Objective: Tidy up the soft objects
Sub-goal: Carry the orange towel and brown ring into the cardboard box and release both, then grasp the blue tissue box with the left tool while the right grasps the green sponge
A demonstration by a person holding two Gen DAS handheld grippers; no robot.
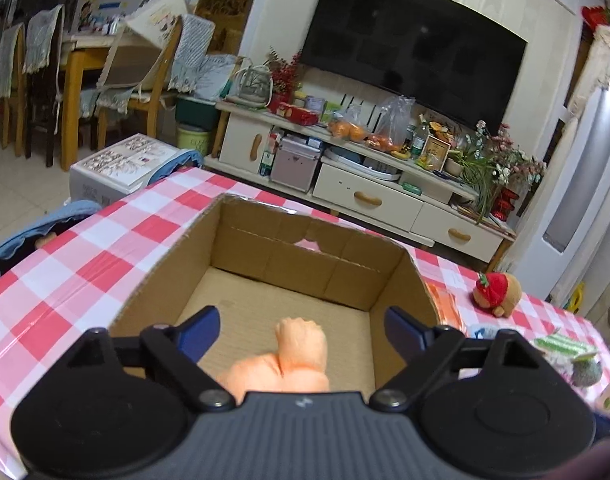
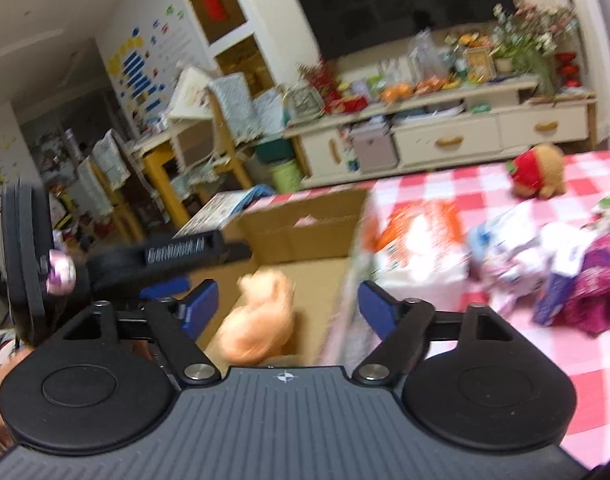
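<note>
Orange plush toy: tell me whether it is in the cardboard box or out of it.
In. The orange plush toy lies on the floor of the cardboard box, with the walls around it and neither gripper touching it.

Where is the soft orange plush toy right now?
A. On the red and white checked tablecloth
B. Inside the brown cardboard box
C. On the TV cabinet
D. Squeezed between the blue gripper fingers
B: the soft orange plush toy lies on the floor of the brown cardboard box, and the left gripper stands open above it, its blue fingers clear of the toy.
</note>
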